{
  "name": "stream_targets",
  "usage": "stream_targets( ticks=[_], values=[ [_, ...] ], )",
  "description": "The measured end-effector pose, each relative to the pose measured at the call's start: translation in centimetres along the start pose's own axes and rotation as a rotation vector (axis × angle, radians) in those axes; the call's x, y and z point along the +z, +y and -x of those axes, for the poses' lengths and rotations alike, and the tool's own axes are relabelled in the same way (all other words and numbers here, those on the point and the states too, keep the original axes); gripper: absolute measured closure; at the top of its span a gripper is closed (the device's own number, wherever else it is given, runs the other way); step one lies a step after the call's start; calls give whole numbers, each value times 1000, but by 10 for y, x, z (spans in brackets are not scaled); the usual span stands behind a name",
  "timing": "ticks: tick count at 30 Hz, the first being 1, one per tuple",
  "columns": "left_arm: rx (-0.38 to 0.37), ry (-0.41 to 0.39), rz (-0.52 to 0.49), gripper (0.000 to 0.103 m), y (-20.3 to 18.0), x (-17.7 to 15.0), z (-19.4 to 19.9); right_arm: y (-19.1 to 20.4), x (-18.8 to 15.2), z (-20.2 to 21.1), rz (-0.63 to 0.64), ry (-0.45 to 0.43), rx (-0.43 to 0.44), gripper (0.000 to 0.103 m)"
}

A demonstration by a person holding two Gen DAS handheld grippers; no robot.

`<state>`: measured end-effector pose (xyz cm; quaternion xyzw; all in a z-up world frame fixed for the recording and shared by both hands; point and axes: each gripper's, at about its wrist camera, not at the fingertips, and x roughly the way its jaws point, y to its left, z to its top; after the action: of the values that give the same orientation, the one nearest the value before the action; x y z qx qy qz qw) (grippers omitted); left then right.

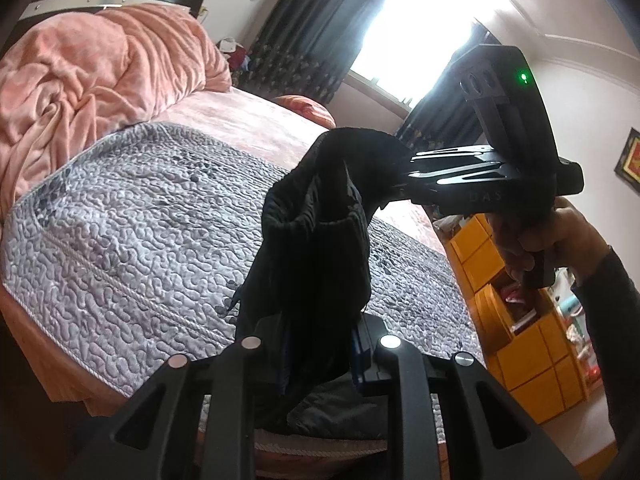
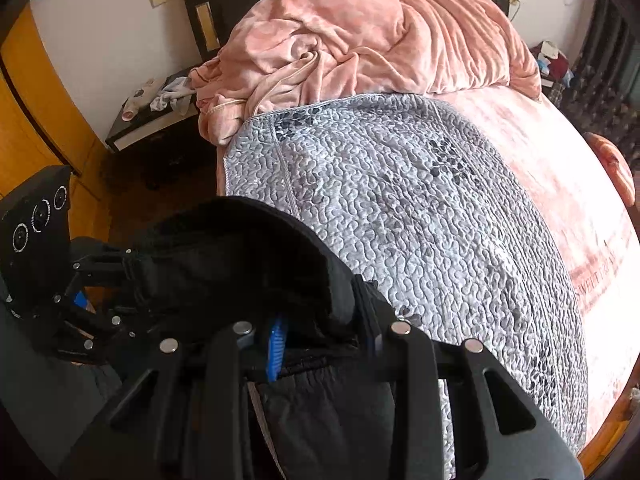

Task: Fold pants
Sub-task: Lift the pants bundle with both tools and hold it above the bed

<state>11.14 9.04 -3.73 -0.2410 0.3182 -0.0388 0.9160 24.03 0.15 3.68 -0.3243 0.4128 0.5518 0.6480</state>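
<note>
Black pants [image 1: 316, 216] hang bunched in the air over the near edge of the bed, held between both grippers. In the left wrist view my left gripper [image 1: 320, 344] is shut on the lower part of the cloth. My right gripper [image 1: 404, 184] comes in from the right, held by a hand [image 1: 560, 240], and is shut on the upper end. In the right wrist view the pants [image 2: 240, 256] stretch from my right gripper [image 2: 324, 332], whose blue pads [image 2: 276, 348] pinch the cloth, across to my left gripper [image 2: 132, 276] at the left. More of the cloth trails down below the jaws.
A grey quilted cover [image 2: 400, 200] lies over the bed's near half, with a crumpled pink blanket [image 2: 360, 40] heaped at the headboard. A dark nightstand [image 2: 160, 116] stands left of the bed. Yellow cabinets [image 1: 520, 340] line the far side, below a bright curtained window [image 1: 400, 20].
</note>
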Motion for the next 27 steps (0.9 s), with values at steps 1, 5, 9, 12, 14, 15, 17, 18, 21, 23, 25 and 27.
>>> stream_targets(
  ticks=[1,5,9,12,14,15,17,18,21,23,25,27],
  values=[
    [-2,2,-8,80,-3,-1,-1,-1,-4,2,-2,-4,-5,74],
    [-10,12,-37,80,-16,-3,-4,-4,-16,9,-9,-13,-17,74],
    [-21,22,-68,80,-29,-6,-9,-9,-29,16,-26,-24,-24,74],
    [-31,32,-88,80,-39,-9,-12,-12,-41,21,-39,-30,-34,74],
    [-36,38,-104,80,-46,-11,-15,-14,-49,25,-46,-37,-42,74],
    [-37,40,-112,80,-49,-13,-16,-15,-53,27,-48,-39,-45,74],
    [-42,48,-128,80,-56,-15,-19,-17,-62,31,-58,-43,-52,74],
    [-45,53,-135,80,-59,-16,-21,-18,-65,32,-62,-44,-55,74],
    [-50,63,-162,80,-70,-20,-26,-23,-80,36,-75,-52,-64,73],
    [-56,72,-177,80,-77,-24,-31,-26,-88,38,-86,-54,-70,73],
    [-62,82,-189,80,-84,-28,-35,-28,-98,40,-96,-56,-76,73],
    [-66,91,-205,80,-90,-32,-40,-31,-107,41,-108,-56,-79,73]
  ],
)
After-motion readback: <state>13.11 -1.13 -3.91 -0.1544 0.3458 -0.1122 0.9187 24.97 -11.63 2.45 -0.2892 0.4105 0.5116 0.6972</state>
